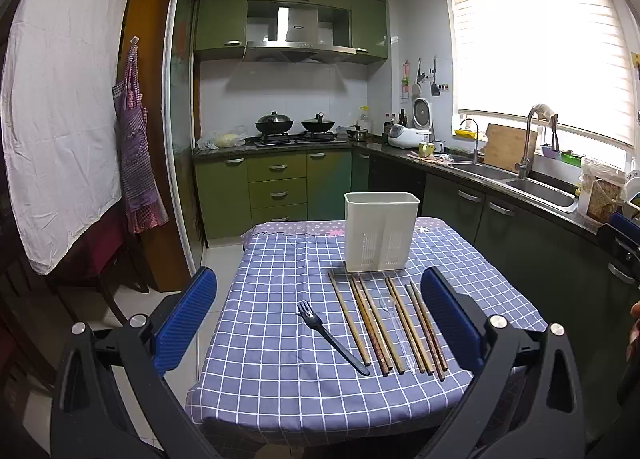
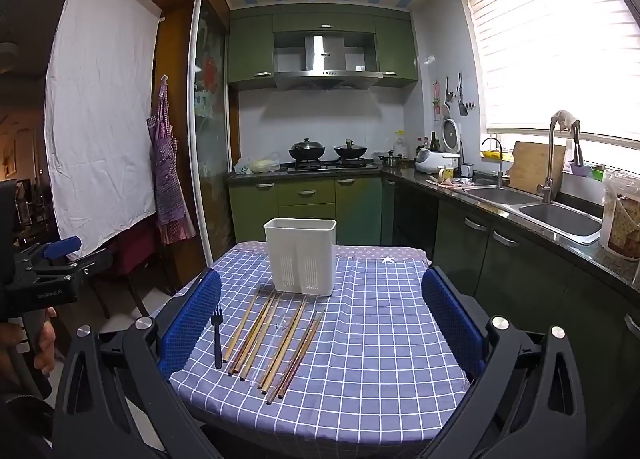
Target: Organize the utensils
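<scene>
A white utensil holder (image 1: 381,234) stands upright at the far side of the table; it also shows in the right wrist view (image 2: 302,255). Before it lie several wooden chopsticks (image 1: 382,323) (image 2: 268,339), a clear plastic spoon (image 1: 394,319) (image 2: 272,343) among them, and a black fork (image 1: 330,337) (image 2: 217,335) to their left. My left gripper (image 1: 320,319) is open and empty, held above the near table edge. My right gripper (image 2: 326,323) is open and empty, also above the near edge. The left gripper shows at the left edge of the right wrist view (image 2: 60,255).
The table has a blue checked cloth (image 1: 272,379) (image 2: 380,359). Green cabinets, a stove with two woks (image 1: 294,125) and a counter with a double sink (image 1: 516,179) stand behind and to the right. A dark red chair (image 2: 132,259) stands to the left.
</scene>
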A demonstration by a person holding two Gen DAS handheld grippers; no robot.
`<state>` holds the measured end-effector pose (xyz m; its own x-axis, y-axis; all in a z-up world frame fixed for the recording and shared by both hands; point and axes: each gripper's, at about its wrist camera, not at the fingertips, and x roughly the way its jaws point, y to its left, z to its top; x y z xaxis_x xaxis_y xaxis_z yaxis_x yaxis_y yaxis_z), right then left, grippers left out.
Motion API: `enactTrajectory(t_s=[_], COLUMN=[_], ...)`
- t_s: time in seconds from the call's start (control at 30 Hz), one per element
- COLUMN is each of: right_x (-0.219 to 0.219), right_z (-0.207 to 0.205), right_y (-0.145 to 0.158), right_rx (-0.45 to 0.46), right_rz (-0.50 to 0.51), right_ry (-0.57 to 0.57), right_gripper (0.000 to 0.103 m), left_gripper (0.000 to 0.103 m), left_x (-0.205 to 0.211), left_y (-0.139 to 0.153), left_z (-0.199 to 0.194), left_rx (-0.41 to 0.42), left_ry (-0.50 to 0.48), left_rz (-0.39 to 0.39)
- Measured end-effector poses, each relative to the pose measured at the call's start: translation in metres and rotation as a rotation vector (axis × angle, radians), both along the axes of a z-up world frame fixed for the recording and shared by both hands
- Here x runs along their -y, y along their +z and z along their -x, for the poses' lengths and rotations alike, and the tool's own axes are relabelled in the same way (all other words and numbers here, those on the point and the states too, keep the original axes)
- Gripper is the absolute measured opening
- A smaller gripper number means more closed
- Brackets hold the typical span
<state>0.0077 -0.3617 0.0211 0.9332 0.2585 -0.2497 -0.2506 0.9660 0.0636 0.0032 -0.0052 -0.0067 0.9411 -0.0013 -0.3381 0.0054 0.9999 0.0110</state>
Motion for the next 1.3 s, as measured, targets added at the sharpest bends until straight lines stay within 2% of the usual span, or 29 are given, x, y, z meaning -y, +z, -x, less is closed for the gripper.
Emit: enactTrajectory(t_s=[1.3], right_x=[0.0016], right_z=[-0.0079], right_y=[-0.0050], right_rx=[-0.027], right_rz=[-0.008], right_ry=[-0.001], right_gripper=[0.099], left_gripper=[0.097], left_x=[0.0065], left_y=[-0.0028], left_z=[-0.0032], left_rx=[-0.024], left_ry=[-0.018], left_rz=[-0.020])
